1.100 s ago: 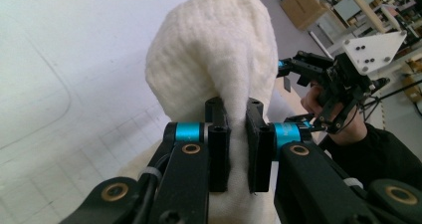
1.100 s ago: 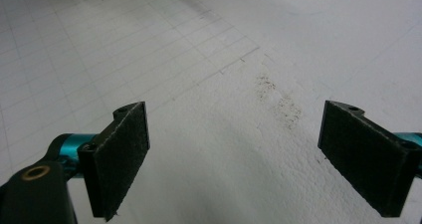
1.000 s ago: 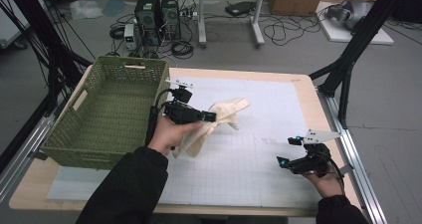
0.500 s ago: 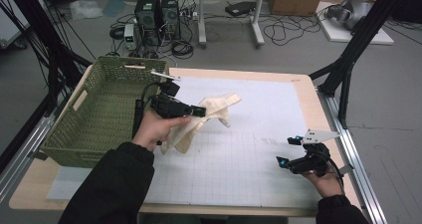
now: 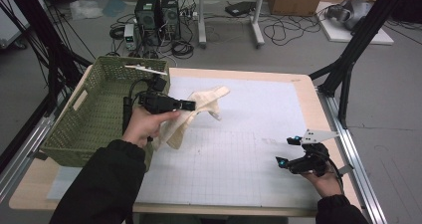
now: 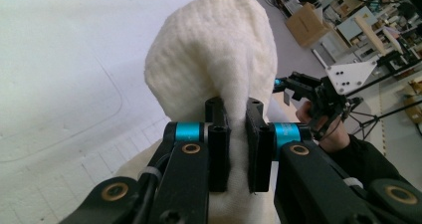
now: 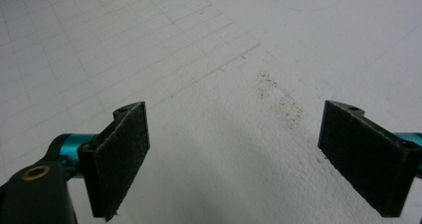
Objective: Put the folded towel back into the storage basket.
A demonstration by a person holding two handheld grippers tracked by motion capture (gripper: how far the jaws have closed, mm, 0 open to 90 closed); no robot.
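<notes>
In the high view, the left gripper [image 5: 191, 104] pinches a cream cloth [image 5: 199, 107] and holds it up off the white mat [image 5: 239, 149], just beside the green basket [image 5: 94, 114]; part of the cloth hangs below the hand. The right gripper [image 5: 289, 152] rests low over the mat near the table's right edge, well apart from the cloth. In the left gripper view, the two black jaws stand close together with a fold of the cloth [image 6: 214, 59] clamped between them, the rest bulging above. In the right gripper view, the right gripper [image 7: 234, 154] has its jaws spread wide with nothing between them, the gridded mat [image 7: 199, 59] beneath.
</notes>
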